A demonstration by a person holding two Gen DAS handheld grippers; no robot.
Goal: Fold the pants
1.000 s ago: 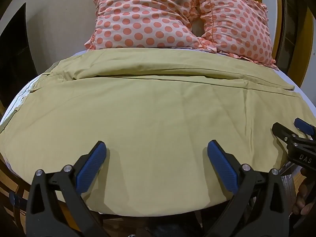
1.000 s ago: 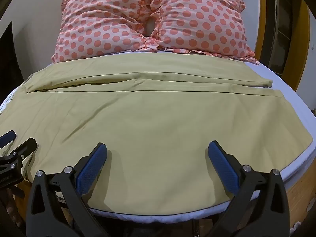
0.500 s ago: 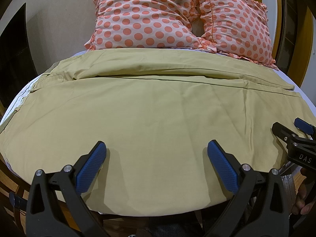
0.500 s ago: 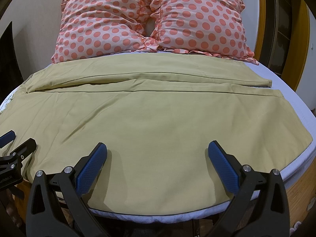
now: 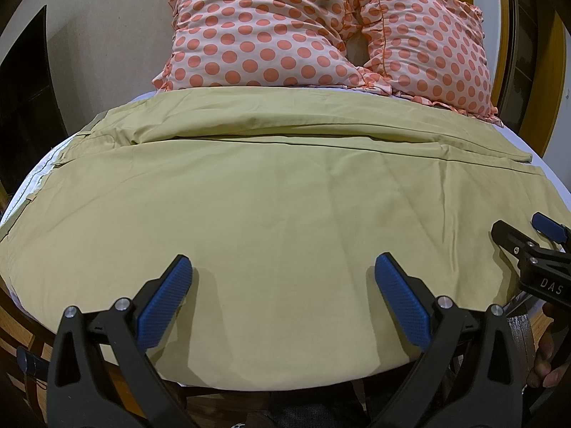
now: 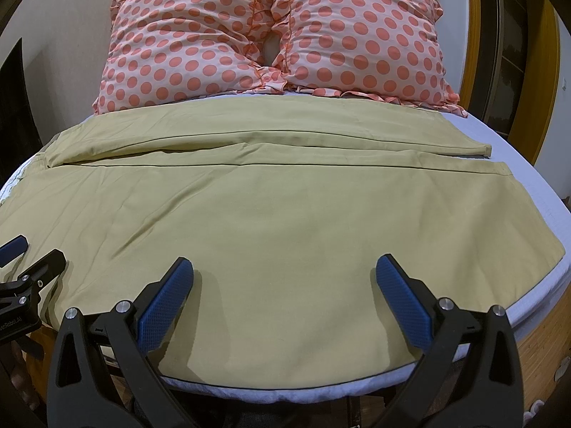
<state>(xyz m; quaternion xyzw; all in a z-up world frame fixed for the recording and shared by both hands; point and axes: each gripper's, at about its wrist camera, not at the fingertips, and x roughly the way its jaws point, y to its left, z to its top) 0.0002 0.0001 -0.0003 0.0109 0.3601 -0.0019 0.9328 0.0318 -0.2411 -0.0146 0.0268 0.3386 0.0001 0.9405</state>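
Pants (image 5: 285, 214) lie flat across the bed (image 6: 528, 192), legs side by side, below two dotted pillows (image 6: 271, 35). Left hand-held gripper (image 5: 282, 278) and right hand-held gripper (image 6: 283, 278): fingers spread, over the near edge, holding nothing.

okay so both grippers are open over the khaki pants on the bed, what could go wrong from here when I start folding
Three risks, as I judge them:
1. The pants reach the near mattress edge; a tug could slide them off.
2. The left gripper and right gripper hover mid-leg, so a pinch might catch only the top layer.
3. The far leg lies close to the polka-dot pillows.
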